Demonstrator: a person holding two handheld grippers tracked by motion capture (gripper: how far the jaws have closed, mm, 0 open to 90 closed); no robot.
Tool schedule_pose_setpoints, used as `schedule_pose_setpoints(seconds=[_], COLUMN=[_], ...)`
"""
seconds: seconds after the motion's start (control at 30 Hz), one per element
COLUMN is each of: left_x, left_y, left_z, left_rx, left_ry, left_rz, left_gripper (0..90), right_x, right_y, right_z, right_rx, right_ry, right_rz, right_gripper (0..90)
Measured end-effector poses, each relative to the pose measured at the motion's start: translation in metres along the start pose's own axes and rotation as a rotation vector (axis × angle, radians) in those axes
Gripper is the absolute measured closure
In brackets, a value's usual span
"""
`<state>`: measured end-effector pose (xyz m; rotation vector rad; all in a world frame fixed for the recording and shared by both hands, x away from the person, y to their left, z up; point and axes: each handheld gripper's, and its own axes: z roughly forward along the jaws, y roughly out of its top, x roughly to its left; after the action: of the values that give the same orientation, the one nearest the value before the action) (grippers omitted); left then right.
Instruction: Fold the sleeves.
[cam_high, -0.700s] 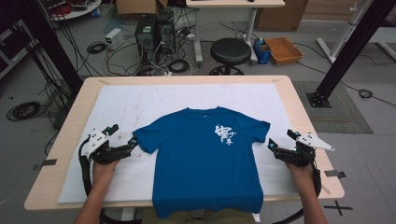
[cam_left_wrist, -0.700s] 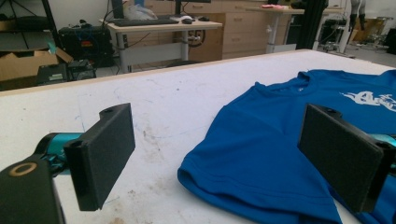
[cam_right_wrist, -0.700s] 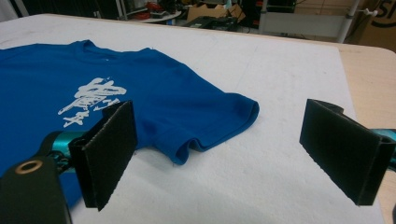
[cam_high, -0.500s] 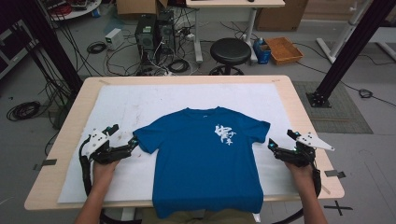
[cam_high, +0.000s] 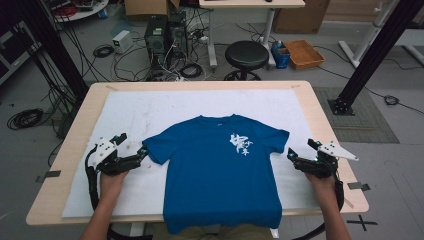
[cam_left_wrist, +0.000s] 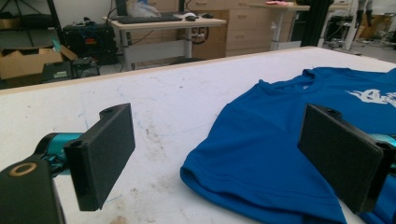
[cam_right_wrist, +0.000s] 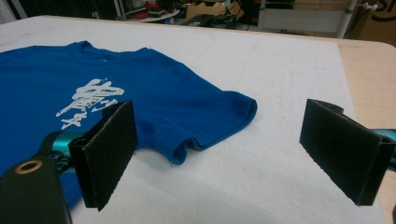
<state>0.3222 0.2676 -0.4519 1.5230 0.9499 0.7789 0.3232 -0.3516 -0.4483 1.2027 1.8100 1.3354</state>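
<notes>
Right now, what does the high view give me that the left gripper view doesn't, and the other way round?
High view alone: the whole blue T-shirt lying flat, its hem hanging over the near table edge, a gripper at each sleeve, left gripper and right gripper, and the black stool beyond the table. Left gripper view alone: its open black jaws up close, either side of the nearest sleeve without pressing it, and a desk with a keyboard. Both share the shirt's white print and the white mat.
</notes>
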Motion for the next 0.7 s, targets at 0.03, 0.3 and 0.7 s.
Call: schedule_pose_setpoints(seconds=[0.03, 0.3, 0.7], left_x=[0.0, -0.001, 0.0], left_y=[0.0, 0.001, 0.001], left_z=[0.001, 0.001, 0.001], left_rx=[0.008, 0.018, 0.02], left_ry=[0.007, 0.016, 0.033], left_rz=[0.001, 0.009, -0.026], left_gripper=[11.1, 11.2, 11.2], right_x=[0.0, -0.004, -0.008], right_y=[0.0, 0.002, 0.023], right_z=[0.0, 0.003, 0.037], right_rx=[0.003, 0.033, 0.233], right_ry=[0.002, -0.029, -0.112], right_rz=[0.008, 0.061, 0.208], right_gripper=[10.6, 10.7, 24.4])
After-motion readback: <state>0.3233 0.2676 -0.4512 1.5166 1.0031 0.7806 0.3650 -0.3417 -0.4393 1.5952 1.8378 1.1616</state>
